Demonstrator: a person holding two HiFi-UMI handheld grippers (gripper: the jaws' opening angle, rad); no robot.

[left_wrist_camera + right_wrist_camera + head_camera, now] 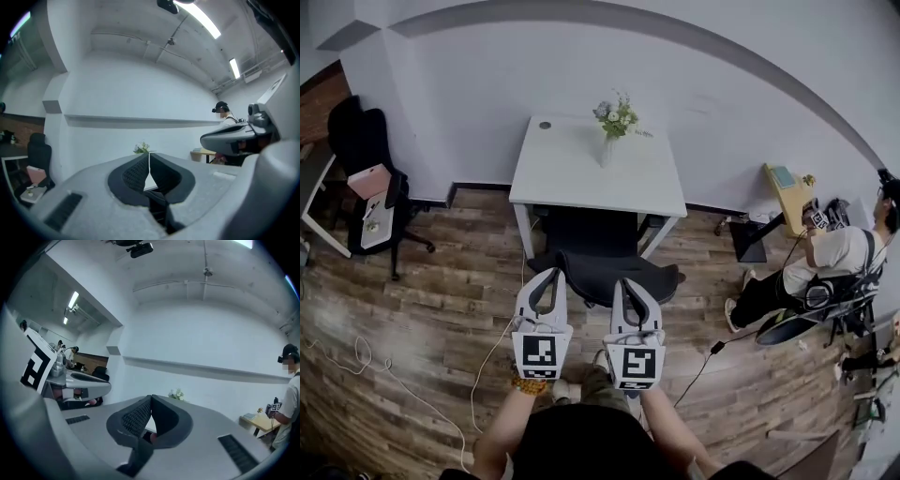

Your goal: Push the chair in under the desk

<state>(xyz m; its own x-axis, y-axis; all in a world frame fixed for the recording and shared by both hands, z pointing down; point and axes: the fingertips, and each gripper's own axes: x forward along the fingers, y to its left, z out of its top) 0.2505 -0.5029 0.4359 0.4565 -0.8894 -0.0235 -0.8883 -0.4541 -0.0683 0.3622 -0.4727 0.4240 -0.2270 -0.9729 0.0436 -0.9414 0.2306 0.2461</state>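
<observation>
Both grippers are clenched shut and gripping nothing: the left gripper [550,276] and the right gripper [624,283] are being held side by side, pointing level toward the desk [581,178]. In the left gripper view the dark ribbed pads [138,174] are pressing together along a thin seam, and in the right gripper view the pads [136,417] are likewise meeting with no object between them. Each gripper view is also catching the other gripper off to one side. The black office chair [602,251] is standing at the desk's near side, its backrest tucked under the front edge of the white desktop while its seat is sticking out over the wood floor [441,319] toward the person holding the grippers. From the head view the jaw tips are overlapping the seat's near edge, though whether they are touching it cannot be told. A vase of flowers [615,124] is standing upright toward the back of the desktop, near the white wall [722,103]. A second black chair [358,141] is sitting well off to the left. At the far right a person [825,272] is crouching near a yellow side table [787,192]. A white cable [366,361] is trailing across the floor at lower left.
</observation>
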